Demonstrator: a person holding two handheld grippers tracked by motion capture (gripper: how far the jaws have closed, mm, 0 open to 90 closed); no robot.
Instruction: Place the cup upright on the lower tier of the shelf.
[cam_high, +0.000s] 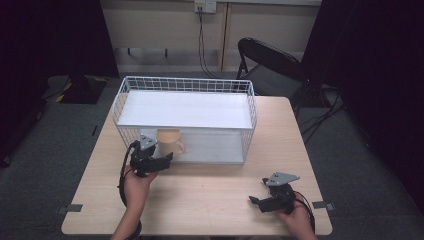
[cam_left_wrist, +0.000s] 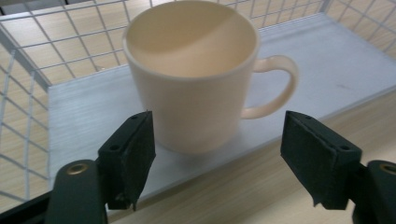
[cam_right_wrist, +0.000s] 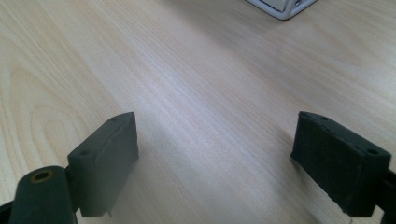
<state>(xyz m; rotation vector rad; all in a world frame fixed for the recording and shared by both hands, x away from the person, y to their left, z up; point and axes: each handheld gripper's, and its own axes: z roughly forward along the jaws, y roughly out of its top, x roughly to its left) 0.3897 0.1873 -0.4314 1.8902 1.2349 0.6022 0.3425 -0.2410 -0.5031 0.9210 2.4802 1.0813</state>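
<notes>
A cream mug (cam_high: 169, 140) (cam_left_wrist: 191, 84) stands upright on the lower white shelf (cam_left_wrist: 327, 60) of a white wire rack (cam_high: 185, 80), near the shelf's front left, with its handle to the right. My left gripper (cam_high: 161, 153) (cam_left_wrist: 219, 154) sits just in front of the mug, open. Its left pad lies close beside the mug's wall and its right pad stands well clear of the handle. My right gripper (cam_high: 257, 191) (cam_right_wrist: 215, 158) rests low over bare wood at the table's front right, open, with nothing between its pads.
The rack fills the back half of the wooden table (cam_high: 210, 190), and its upper white shelf (cam_high: 185, 110) overhangs the mug. A corner of the rack (cam_right_wrist: 280, 7) lies ahead of the right gripper. A black folding chair (cam_high: 270, 60) stands behind the table.
</notes>
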